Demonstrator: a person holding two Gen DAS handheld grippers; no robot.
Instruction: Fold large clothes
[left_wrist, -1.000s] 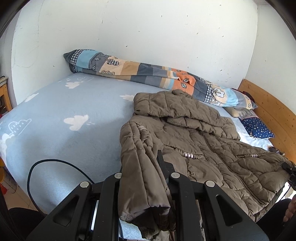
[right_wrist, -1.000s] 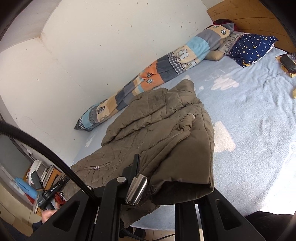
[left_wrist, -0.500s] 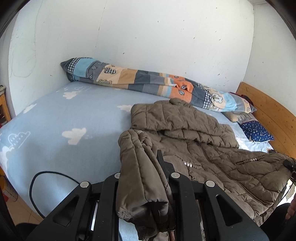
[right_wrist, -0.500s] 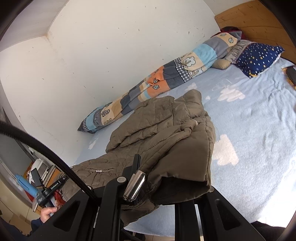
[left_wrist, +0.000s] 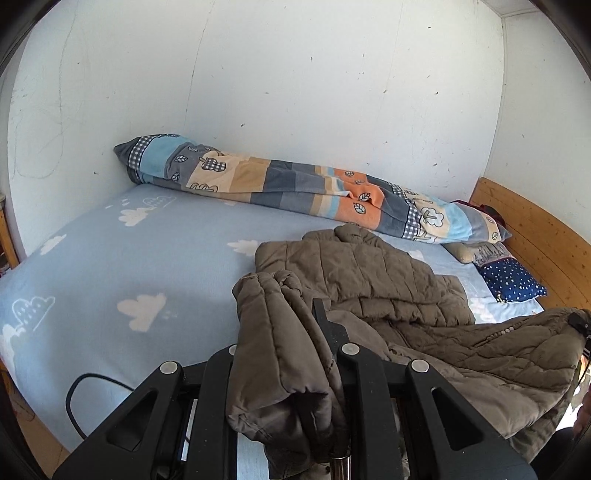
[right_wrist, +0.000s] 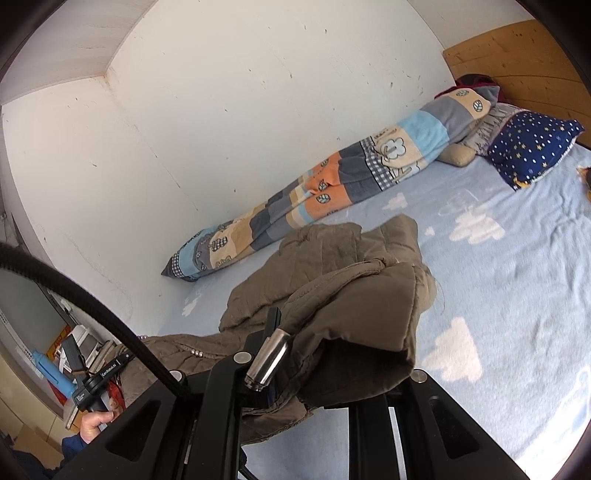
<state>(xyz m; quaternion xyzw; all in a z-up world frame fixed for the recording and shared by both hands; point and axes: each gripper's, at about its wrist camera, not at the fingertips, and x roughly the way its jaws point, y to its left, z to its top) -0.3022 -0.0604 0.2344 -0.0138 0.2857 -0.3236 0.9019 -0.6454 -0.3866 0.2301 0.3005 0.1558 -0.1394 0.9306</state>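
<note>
1. White walls back a blue cloud-print bed (left_wrist: 92, 280), where a patchwork blanket (left_wrist: 295, 192) lies rolled along the wall.
2. Clamped on a bunched hem corner, the left gripper (left_wrist: 284, 365) has risen since a second ago.
3. Between both tools, the brown quilted jacket (left_wrist: 369, 273) now hangs higher, its collar end resting on the bed.
4. Likewise pinching the other corner, the right gripper (right_wrist: 310, 354) lifted too; I judge a forward fold comes next.

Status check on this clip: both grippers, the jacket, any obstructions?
Left gripper and right gripper: jaws shut on brown quilted jacket. Near edge lifted, rest on the bed. Rolled blanket along the wall, apart from it.
</note>
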